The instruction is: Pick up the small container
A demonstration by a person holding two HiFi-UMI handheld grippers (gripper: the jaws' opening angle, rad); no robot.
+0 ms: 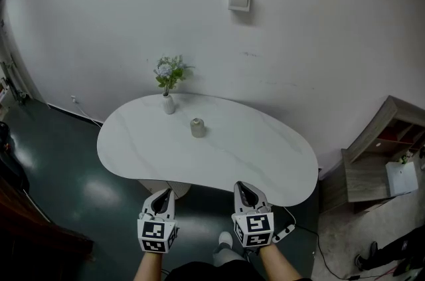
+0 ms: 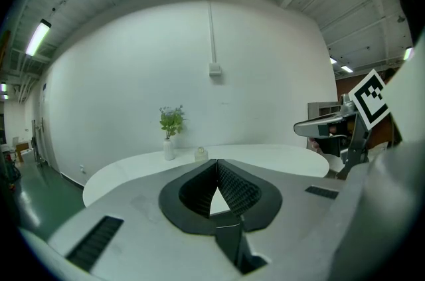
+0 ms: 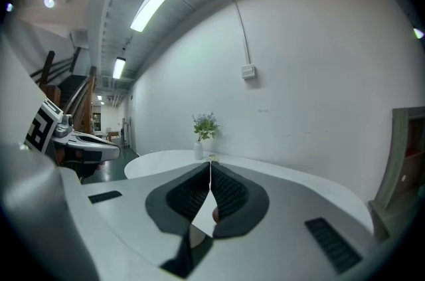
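The small container (image 1: 197,127), a pale squat jar with a lid, stands near the middle of the white oval table (image 1: 265,153). In the left gripper view the container (image 2: 200,153) shows far off, beyond the jaws; in the right gripper view only its top (image 3: 212,157) peeks over the fingertips. My left gripper (image 1: 163,194) and right gripper (image 1: 244,188) hover side by side at the table's near edge, well short of the container. Both are shut, pads meeting at the tips, with nothing between them (image 2: 216,163) (image 3: 210,165).
A white vase with flowers (image 1: 169,102) stands at the table's far left edge, just behind the container. A wooden shelf unit (image 1: 378,153) with a white box (image 1: 402,178) sits at the right. A switch box (image 1: 240,0) hangs on the wall. Cables (image 1: 287,231) lie on the floor.
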